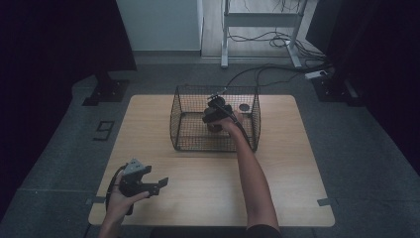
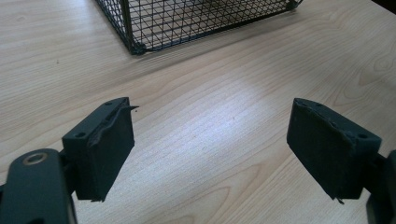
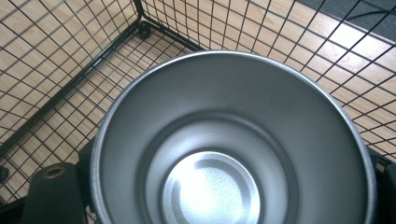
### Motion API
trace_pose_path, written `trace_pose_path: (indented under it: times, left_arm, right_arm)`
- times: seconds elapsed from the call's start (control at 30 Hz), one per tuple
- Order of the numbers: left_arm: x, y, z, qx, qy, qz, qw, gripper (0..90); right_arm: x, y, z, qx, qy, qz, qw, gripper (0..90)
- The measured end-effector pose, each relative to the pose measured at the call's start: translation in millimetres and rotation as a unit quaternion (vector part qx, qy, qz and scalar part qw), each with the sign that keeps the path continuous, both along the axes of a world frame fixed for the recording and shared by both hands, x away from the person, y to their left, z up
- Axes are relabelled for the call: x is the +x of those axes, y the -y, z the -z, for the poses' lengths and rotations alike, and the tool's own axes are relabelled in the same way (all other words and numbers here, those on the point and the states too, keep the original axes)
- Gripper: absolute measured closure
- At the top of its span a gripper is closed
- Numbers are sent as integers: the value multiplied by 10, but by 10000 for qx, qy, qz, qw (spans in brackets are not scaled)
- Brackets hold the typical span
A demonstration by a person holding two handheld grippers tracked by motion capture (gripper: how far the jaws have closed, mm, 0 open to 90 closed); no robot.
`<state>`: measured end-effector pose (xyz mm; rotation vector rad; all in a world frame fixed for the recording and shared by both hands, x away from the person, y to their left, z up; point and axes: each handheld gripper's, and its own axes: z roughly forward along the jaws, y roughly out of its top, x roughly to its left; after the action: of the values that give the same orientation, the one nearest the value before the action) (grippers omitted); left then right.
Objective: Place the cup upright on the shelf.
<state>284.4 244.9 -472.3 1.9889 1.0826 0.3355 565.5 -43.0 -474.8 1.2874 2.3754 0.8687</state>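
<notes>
A steel cup (image 3: pixel 224 140) sits between my right gripper's jaws, its open mouth facing the camera; a black finger (image 3: pixel 51 196) shows at its lower left. My right gripper (image 1: pixel 216 116) is shut on the cup and reaches down inside the black wire basket (image 1: pixel 198 141) at the table's middle back. The basket's mesh floor and a corner (image 3: pixel 140 28) lie just beyond the cup. My left gripper (image 1: pixel 159 186) rests low over the table's near left, open with nothing between its pads (image 2: pixel 105 149); bare wood (image 2: pixel 210 93) lies under it, with a basket corner (image 2: pixel 135 46) ahead.
A small round dark object (image 1: pixel 244 107) lies in the basket's back right corner. The wooden table (image 1: pixel 297 173) stands on a grey floor. A metal frame (image 1: pixel 257 29) and cables (image 1: pixel 277 69) lie beyond the table's far edge.
</notes>
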Motion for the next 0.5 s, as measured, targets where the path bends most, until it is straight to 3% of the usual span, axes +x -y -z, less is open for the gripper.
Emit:
trace_pose_path:
  times: [0.5]
  left_arm:
    - [-5,1,-7,-3,11,11,10000,153]
  right_arm:
    - [18,-38,79,-300,-214,-48,9993,181]
